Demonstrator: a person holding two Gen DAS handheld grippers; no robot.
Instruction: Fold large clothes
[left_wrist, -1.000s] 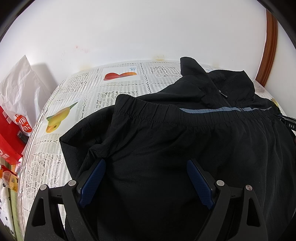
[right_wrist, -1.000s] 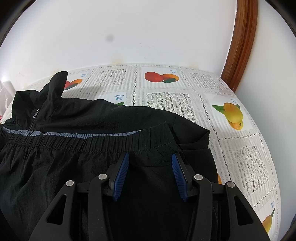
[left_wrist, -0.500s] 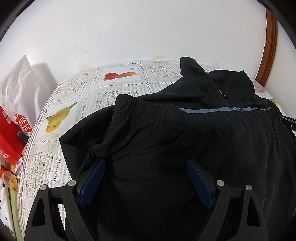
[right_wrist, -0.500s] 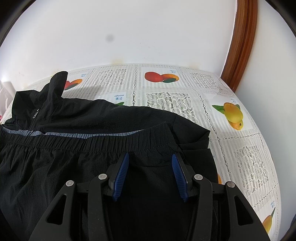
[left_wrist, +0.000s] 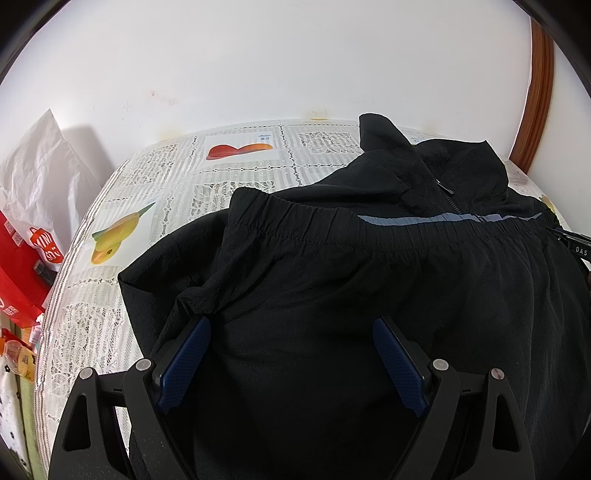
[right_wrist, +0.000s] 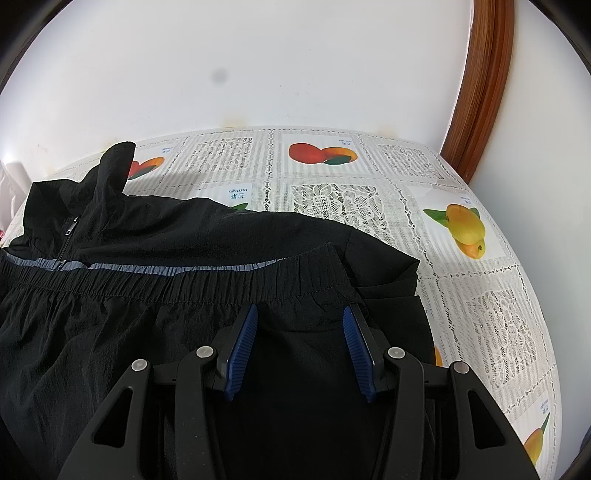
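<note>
A black zip jacket (left_wrist: 369, 280) lies on the table, its lower half folded up so the elastic hem (left_wrist: 332, 229) with a grey stripe lies across the chest below the collar (left_wrist: 424, 162). My left gripper (left_wrist: 291, 332) is open above the jacket's left part, blue pads wide apart. My right gripper (right_wrist: 299, 321) is open above the jacket (right_wrist: 184, 302) just below the hem (right_wrist: 221, 284), near its right end. Neither gripper holds cloth.
The table has a white lace cloth with fruit pictures (right_wrist: 480, 295). A white wall stands close behind. A brown wooden frame (right_wrist: 480, 85) is at the right. White and red bags (left_wrist: 33, 229) stand past the table's left edge.
</note>
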